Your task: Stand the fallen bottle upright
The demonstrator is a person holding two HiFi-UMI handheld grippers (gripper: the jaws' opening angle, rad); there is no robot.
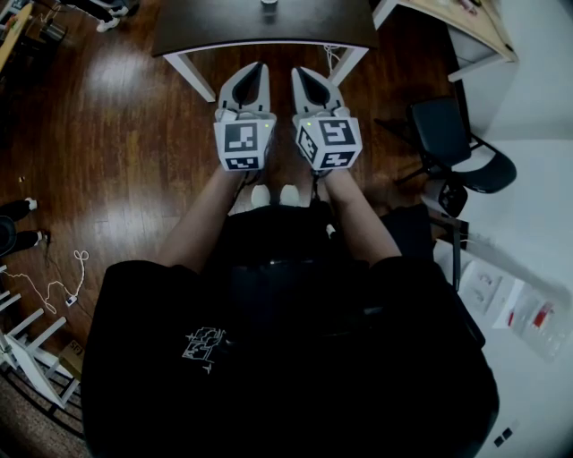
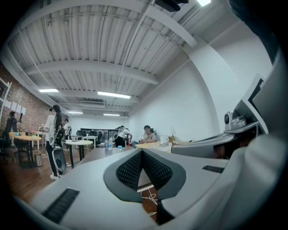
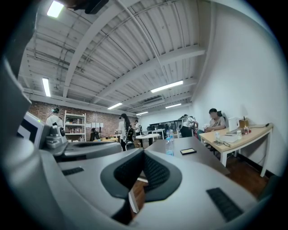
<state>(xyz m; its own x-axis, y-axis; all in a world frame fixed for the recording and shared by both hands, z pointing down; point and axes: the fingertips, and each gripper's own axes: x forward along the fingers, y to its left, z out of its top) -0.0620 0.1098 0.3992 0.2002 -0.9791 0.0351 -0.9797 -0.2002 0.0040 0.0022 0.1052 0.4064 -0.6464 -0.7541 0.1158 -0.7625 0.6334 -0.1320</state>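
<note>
A clear water bottle (image 3: pixel 169 147) with a blue cap stands upright on the dark table (image 3: pixel 202 164) ahead, with a black phone (image 3: pixel 188 151) lying beside it. In the head view the bottle (image 1: pixel 269 4) shows only as a small shape at the table's (image 1: pixel 215 27) far edge. My left gripper (image 1: pixel 260 70) and right gripper (image 1: pixel 303 73) are held side by side in front of the table's near edge, well short of the bottle. Both are shut with nothing between the pads, as the left gripper (image 2: pixel 142 152) and right gripper (image 3: pixel 144 152) views show.
A black office chair (image 1: pixel 457 148) stands to the right, a light wooden desk (image 1: pixel 470 27) beyond it. A white cable (image 1: pixel 54 286) and a white frame (image 1: pixel 27 349) lie on the wood floor at left. People sit and stand at other tables (image 2: pixel 78 143) in the background.
</note>
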